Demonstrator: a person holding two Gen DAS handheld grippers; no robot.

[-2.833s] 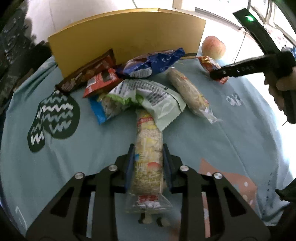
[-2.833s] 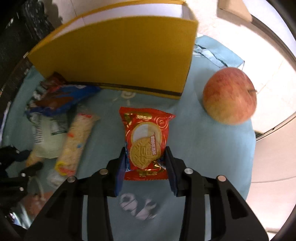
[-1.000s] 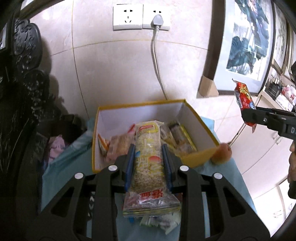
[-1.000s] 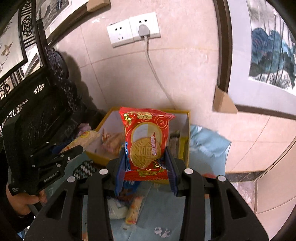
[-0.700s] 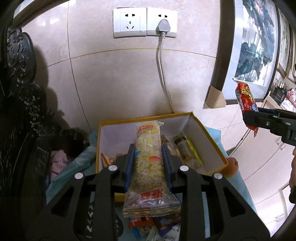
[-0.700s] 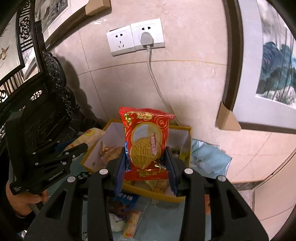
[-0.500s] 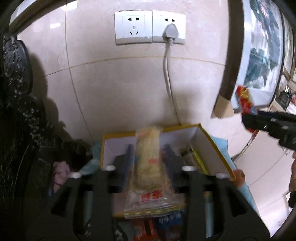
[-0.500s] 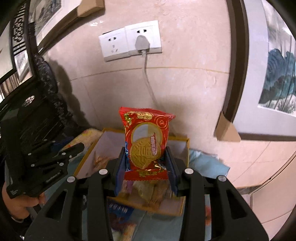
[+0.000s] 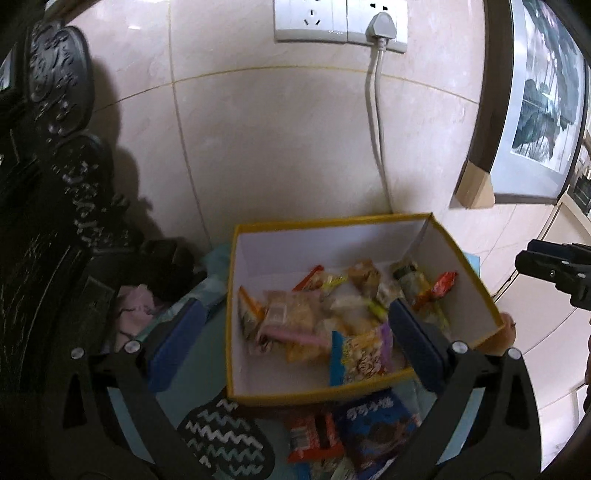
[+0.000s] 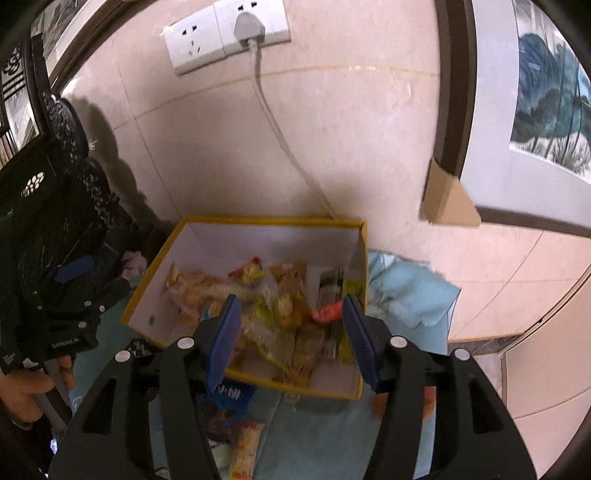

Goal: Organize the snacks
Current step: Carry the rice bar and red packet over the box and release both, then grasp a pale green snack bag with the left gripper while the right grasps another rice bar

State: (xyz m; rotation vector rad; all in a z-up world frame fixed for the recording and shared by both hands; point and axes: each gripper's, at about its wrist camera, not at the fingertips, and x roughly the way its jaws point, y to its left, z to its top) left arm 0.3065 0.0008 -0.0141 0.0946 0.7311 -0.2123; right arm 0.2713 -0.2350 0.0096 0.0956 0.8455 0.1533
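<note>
Yellow cardboard forms the open box [image 9: 369, 392] that is seen in the lower middle of both wrist views, white inside and set on a light blue cloth [image 10: 410, 291] over the tabletop, close to a tiled wall. A loose heap of wrapped snacks [image 9: 314, 317] is held inside it; a red packet [image 9: 437, 282] is seen at the right side of the heap, against the box's right wall. In front of the box, on the cloth, a blue packet [image 9: 373, 424] and a red-and-brown packet [image 9: 312, 435] are seen at the lower edge of the left wrist view.

The left gripper [image 9: 288, 350] is held above the box with its fingers [image 9: 173, 347] spread wide; they have just been opening, and nothing is gripped between them. The right gripper [image 10: 291, 339] is likewise over the box, its fingers [image 10: 223, 339] parted and just opened further, with nothing pressed by the pads. A hand [image 10: 26, 387] holding the left tool is seen at the lower left of the right wrist view.

A double wall socket [image 9: 340, 18] with a white plug and cable is seen at the top, and a framed picture [image 9: 539, 103] at the upper right.
</note>
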